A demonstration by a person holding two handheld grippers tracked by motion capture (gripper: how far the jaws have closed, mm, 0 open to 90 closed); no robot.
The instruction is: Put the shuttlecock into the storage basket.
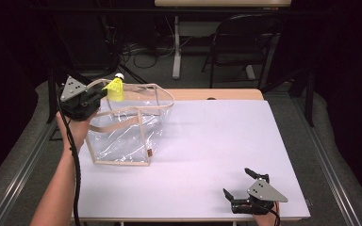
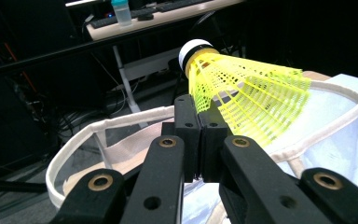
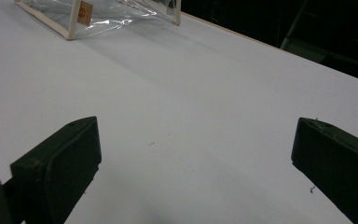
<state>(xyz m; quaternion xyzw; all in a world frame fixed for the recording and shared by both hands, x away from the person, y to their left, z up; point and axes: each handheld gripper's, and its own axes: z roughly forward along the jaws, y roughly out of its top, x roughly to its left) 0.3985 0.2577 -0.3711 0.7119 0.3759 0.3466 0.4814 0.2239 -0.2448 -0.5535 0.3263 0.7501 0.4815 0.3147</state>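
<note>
small tan label on clear bag, print too small to read

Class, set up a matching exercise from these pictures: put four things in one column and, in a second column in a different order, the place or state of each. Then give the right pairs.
Things:
1. shuttlecock
2. clear bag
3. right gripper
4. left gripper

Place or state:
A. jaws wide open, low over the white table, near its front edge
B. yellow, pinched by its skirt edge
C. stands on the table, top open
D. raised above the bag's rim, jaws shut

Pairs: 1-B, 2-C, 3-A, 4-D
</note>
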